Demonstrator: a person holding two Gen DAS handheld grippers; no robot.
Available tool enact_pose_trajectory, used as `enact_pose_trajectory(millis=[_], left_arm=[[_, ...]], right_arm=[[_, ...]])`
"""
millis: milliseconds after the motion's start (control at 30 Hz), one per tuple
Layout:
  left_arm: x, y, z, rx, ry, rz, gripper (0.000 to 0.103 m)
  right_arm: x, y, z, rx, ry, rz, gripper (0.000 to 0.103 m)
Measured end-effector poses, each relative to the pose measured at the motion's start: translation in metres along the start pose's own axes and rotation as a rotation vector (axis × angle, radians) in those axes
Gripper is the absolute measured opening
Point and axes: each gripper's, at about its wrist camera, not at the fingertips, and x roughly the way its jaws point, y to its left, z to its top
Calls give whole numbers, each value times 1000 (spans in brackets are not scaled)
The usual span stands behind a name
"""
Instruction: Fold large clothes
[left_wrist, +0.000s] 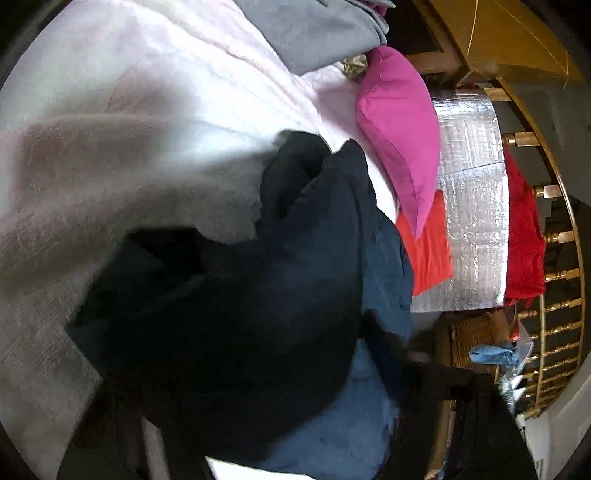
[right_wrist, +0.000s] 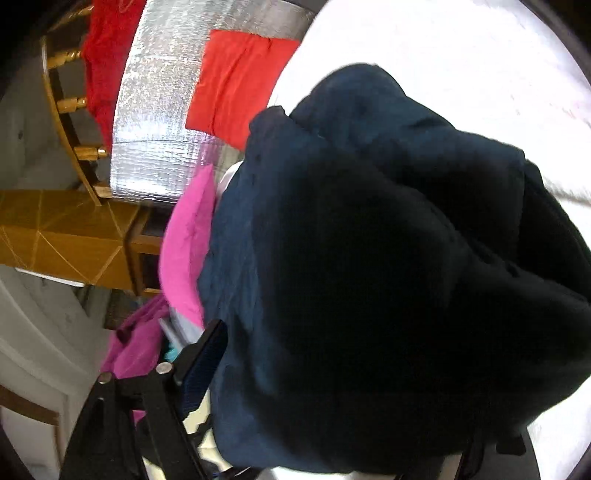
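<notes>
White blanket under bunched navy garment, hiding both hand-held grippers; grip state unreadable.

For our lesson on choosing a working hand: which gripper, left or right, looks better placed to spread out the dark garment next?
Probably the right. In its view the dark garment fills the frame, draped over the gripper. In the left view the garment lies partly aside on the white blanket. Neither grip is visible.
</notes>
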Motion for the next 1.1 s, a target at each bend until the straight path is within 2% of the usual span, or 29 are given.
enact_pose_trajectory(millis=[33,100,200,367,467,533,567,600,633,667,700,733,767,833,933,967,1033,1100], left_arm=[[1,-6,0,29,-1,12,50],[0,-14,-1,97,-19,24,35],[-14,-27,-1,154,-42,6,26],[-53,-36,-2,206,-58,-7,23],[-76,-35,-9,272,-51,37,23],[-75,-22,-8,258,-21,102,25],[-69,-13,-5,237,13,149,31],[-57,0,-3,189,60,191,41],[-53,11,0,127,77,202,48],[-53,17,2,82,79,203,61],[-54,21,4,48,83,202,63],[-55,22,6,40,92,196,64],[-60,21,8,43,102,203,64],[-70,18,13,61,100,205,64],[-102,20,15,55,76,188,64],[-114,20,16,66,46,185,64],[-133,16,14,113,-41,232,65],[-143,9,10,172,-100,252,66]], right_arm=[[3,3,-2,-25,-7,-20,53],[1,12,-5,-76,-28,-50,47],[-5,34,-14,-187,-66,-94,39],[-33,60,-39,-340,-94,-89,35],[-50,60,-59,-402,-84,-101,35],[-44,50,-71,-425,-36,-128,35],[-45,40,-74,-422,-16,-146,35],[-35,29,-75,-399,19,-176,42],[-34,21,-72,-366,29,-171,50],[-37,17,-69,-326,43,-144,50],[-40,16,-65,-300,66,-139,55],[-44,16,-63,-282,90,-141,61],[-50,15,-62,-263,123,-142,62],[-63,14,-65,-244,143,-155,71],[-97,12,-69,-265,196,-180,71],[-107,11,-71,-279,200,-181,71],[-130,19,-71,-329,190,-171,71],[-146,34,-69,-385,141,-148,71]])
